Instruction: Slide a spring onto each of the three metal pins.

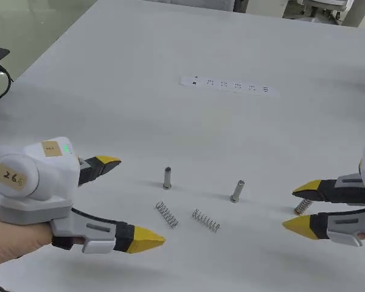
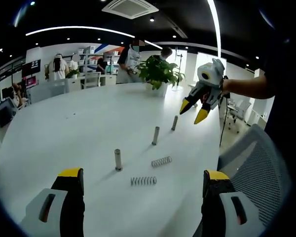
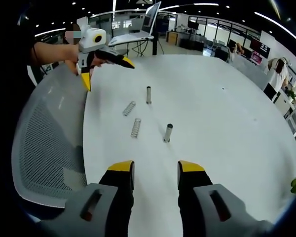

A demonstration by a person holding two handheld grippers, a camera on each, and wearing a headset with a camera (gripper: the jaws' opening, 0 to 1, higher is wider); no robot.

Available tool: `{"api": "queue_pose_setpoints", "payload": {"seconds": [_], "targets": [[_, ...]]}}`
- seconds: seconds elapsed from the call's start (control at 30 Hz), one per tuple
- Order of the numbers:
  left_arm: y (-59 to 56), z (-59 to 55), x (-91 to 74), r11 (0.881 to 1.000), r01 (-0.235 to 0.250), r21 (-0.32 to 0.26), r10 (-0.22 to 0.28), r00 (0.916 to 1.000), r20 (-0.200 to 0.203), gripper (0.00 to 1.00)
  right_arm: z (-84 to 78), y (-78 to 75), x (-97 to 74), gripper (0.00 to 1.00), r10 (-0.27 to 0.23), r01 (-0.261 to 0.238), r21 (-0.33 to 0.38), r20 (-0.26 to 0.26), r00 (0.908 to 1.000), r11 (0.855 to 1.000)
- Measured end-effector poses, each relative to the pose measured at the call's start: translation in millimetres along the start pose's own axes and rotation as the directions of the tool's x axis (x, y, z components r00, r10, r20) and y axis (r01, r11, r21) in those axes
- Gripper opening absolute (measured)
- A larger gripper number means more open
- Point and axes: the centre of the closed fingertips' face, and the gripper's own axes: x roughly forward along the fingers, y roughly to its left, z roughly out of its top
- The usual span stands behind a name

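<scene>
Head view: left gripper (image 1: 139, 201), jaws spread wide and empty, faces two loose springs (image 1: 166, 214), likely for pickup; left gripper view: right gripper (image 2: 193, 114), parted and empty, sits beside the sprung pin (image 2: 174, 122); right gripper view: two bare pins (image 3: 167, 133) stand ahead.

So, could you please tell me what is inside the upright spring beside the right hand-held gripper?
The spring stands upright on the table, so a pin probably holds it, but its coils cover whatever is inside.
</scene>
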Motion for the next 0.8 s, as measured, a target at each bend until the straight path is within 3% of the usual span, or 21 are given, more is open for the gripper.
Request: {"api": "queue_pose_setpoints", "payload": {"seconds": [0.5,0.8], "targets": [[-3.9,-5.5,2.1,1.000,0.012,0.000,-0.012,0.9998,-0.013,0.98,-13.3,17.3,10.6,0.30,0.023,-0.023,0.071,0.005,0.9997,0.997],[-4.5,-6.5,4.1,1.000,0.019,0.003,-0.019,0.9997,-0.017,0.98,-12.3,17.9,15.5,0.29,0.015,-0.017,0.082,0.015,0.9998,0.997]]}}
